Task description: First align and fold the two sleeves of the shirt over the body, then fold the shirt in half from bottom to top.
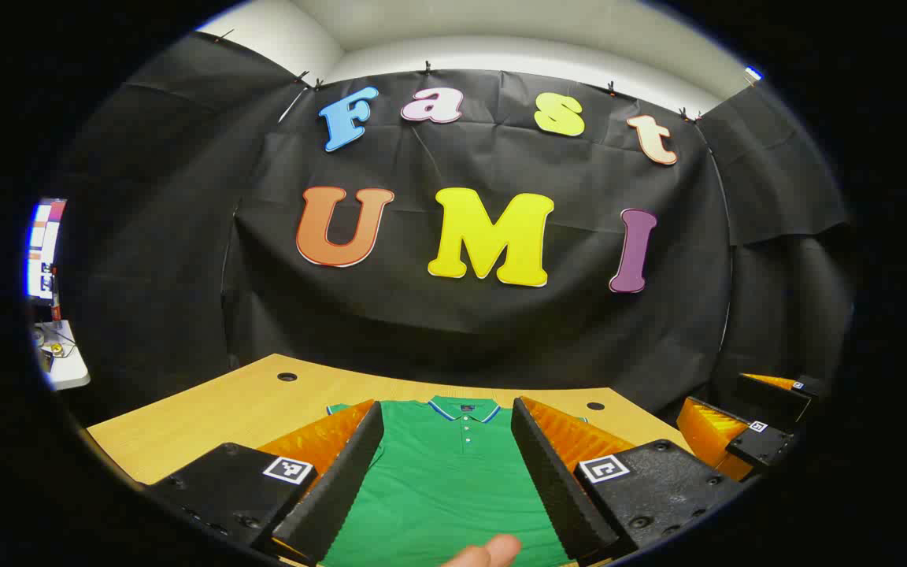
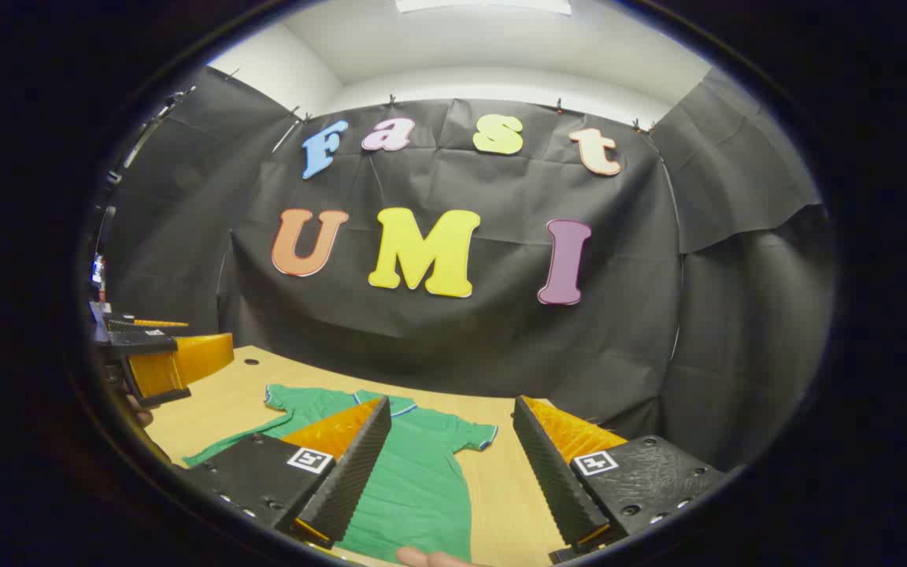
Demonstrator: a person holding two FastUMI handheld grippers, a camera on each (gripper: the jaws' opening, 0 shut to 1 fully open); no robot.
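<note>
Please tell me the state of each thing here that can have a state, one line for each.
Green short-sleeved polo shirt: flat on the wooden table, sleeves spread out, not folded.
Shirt collar: buttoned.
Left tongs: open, hold nothing, above the shirt.
Right tongs: open, hold nothing.

One shirt, two grippers, one table.

We count a single green polo shirt, lying flat on one wooden table. We count two grippers: the left gripper and the right gripper, each with two fingers spread apart. The table top shows two round holes, and the shirt placket carries two small buttons.
</note>
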